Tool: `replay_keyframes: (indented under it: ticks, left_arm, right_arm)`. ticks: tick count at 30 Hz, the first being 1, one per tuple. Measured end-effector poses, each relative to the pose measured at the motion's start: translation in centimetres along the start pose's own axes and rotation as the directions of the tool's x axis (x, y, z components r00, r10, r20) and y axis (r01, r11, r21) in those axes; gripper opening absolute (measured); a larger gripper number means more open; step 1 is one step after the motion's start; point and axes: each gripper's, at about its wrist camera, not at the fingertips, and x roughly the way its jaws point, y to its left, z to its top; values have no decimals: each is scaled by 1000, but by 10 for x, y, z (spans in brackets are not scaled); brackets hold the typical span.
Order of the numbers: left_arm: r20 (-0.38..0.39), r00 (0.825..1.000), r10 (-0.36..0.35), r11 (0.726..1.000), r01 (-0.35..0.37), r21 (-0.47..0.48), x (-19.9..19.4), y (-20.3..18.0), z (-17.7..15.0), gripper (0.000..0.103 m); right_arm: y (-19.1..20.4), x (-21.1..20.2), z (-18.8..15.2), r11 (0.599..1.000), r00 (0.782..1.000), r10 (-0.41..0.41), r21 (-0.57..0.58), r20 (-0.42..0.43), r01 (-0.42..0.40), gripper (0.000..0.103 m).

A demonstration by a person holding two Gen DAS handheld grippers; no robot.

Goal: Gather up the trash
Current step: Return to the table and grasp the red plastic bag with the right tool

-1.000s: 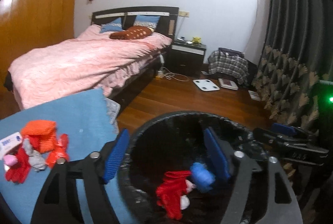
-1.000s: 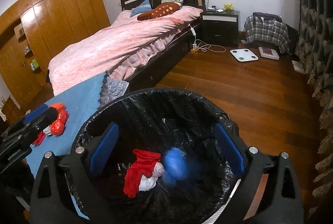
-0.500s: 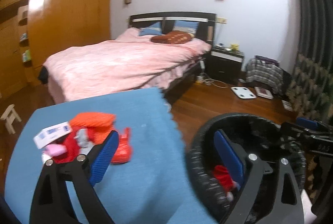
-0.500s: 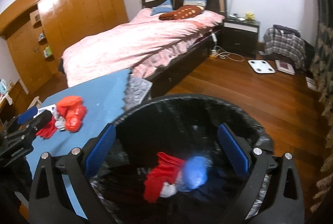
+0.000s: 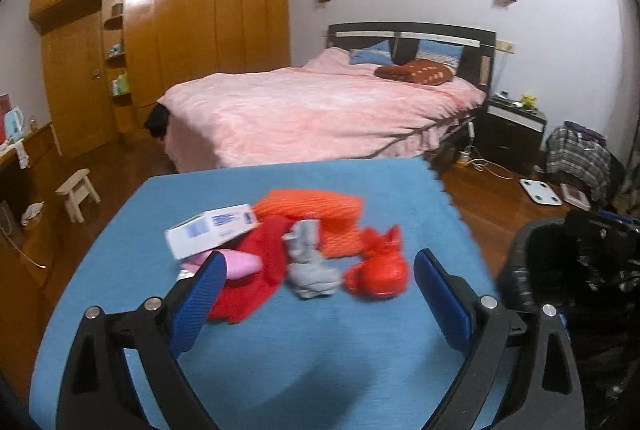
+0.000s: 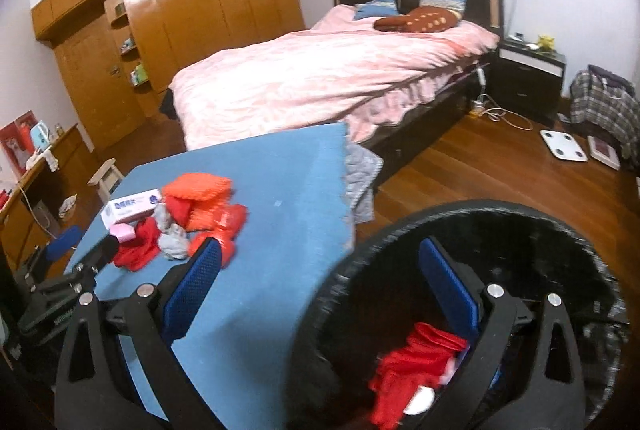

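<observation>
Left gripper (image 5: 316,278) wide, empty, low over the blue table (image 5: 280,362), facing the trash pile (image 5: 288,242). Right gripper (image 6: 318,290) wide, empty, at the bin (image 6: 560,226) rim. Best target, I judge: the red knotted bag (image 5: 378,270), nearest and apart; straddle it squarely, close gently.

Trash pile (image 5: 288,250) heaped on blue table top (image 5: 280,362), black-lined bin (image 6: 560,238) beside it holding red scraps (image 6: 412,362)
</observation>
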Motion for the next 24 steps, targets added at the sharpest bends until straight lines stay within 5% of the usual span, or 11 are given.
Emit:
replay_keyframes:
  ticks: [12,24]
  left_arm:
    - [-30,995,93,995,-94,-31,22,43,-24,93]
    - [-36,994,104,993,-105,-43,34,61,-37,93]
  right_arm:
    - [69,75,-13,995,997,40,-92,-71,-46,96]
    - [99,130,-29,986,988,20,-163,-152,-45,90]
